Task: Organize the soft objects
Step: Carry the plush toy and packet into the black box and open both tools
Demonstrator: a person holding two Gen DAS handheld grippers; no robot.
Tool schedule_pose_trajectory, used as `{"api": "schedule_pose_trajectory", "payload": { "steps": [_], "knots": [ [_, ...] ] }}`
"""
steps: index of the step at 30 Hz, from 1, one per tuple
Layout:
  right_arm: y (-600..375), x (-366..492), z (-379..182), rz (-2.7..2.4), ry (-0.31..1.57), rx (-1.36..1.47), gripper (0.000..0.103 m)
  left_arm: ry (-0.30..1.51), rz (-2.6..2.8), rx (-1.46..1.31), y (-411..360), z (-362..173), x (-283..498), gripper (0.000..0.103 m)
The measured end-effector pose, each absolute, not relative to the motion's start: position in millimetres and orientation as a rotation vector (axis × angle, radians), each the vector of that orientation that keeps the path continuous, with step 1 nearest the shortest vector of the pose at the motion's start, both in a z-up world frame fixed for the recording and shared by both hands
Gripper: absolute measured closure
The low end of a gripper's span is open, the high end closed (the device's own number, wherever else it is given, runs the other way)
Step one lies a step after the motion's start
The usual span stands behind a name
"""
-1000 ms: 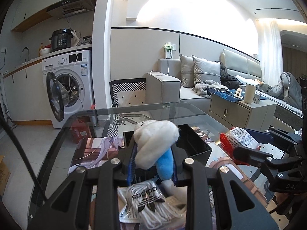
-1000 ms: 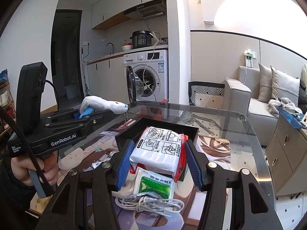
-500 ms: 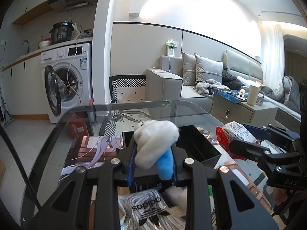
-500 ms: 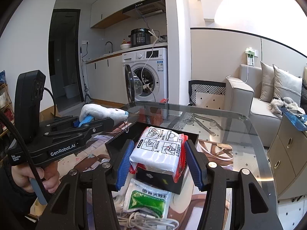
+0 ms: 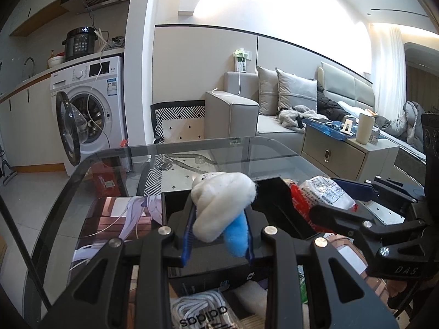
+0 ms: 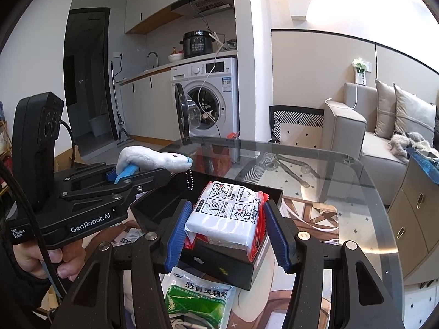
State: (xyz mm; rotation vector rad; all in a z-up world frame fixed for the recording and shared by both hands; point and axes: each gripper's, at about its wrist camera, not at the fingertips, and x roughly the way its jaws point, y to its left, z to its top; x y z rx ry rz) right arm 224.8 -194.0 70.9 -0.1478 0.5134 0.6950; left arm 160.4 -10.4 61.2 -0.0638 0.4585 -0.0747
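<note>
My left gripper [image 5: 218, 242] is shut on a white and blue plush toy [image 5: 222, 203], held above the near edge of an open black box [image 5: 277, 208]. The toy also shows in the right wrist view [image 6: 153, 159], with a bead chain hanging from it. My right gripper [image 6: 226, 235] is shut on a white and red soft packet [image 6: 229, 209], held over the black box [image 6: 227, 263]. The right gripper and its packet [image 5: 323, 194] show at the right of the left wrist view.
The box stands on a glass table [image 6: 329, 181]. A green sachet [image 6: 197, 298] and white cables lie near the front. An adidas bag of white laces [image 5: 203, 312] lies under my left gripper. A washing machine [image 5: 87, 112] and sofa [image 5: 274, 109] stand beyond.
Both grippers have moved forward and lower toward the black box with their loads. The box now lies closer beneath them.
</note>
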Motion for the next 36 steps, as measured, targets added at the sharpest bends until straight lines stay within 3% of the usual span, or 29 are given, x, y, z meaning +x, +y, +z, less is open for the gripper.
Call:
{"api": "schedule_pose_trajectory", "payload": {
  "steps": [27,30,34,36],
  "knots": [
    [-172,261,44,0.706,0.560,-0.192,0.046,0.542,-0.087,-0.043,-14,41,190,0.075],
    [-173,259,44,0.706,0.566,-0.195,0.036,0.546,-0.081,-0.048,-12,40,190,0.071],
    [-178,254,51,0.682,0.534,-0.187,0.021,0.522,-0.083,-0.059,-7,45,185,0.048],
    [-185,250,55,0.664,0.527,-0.172,0.017,0.503,-0.087,-0.050,-6,49,180,0.047]
  ]
}}
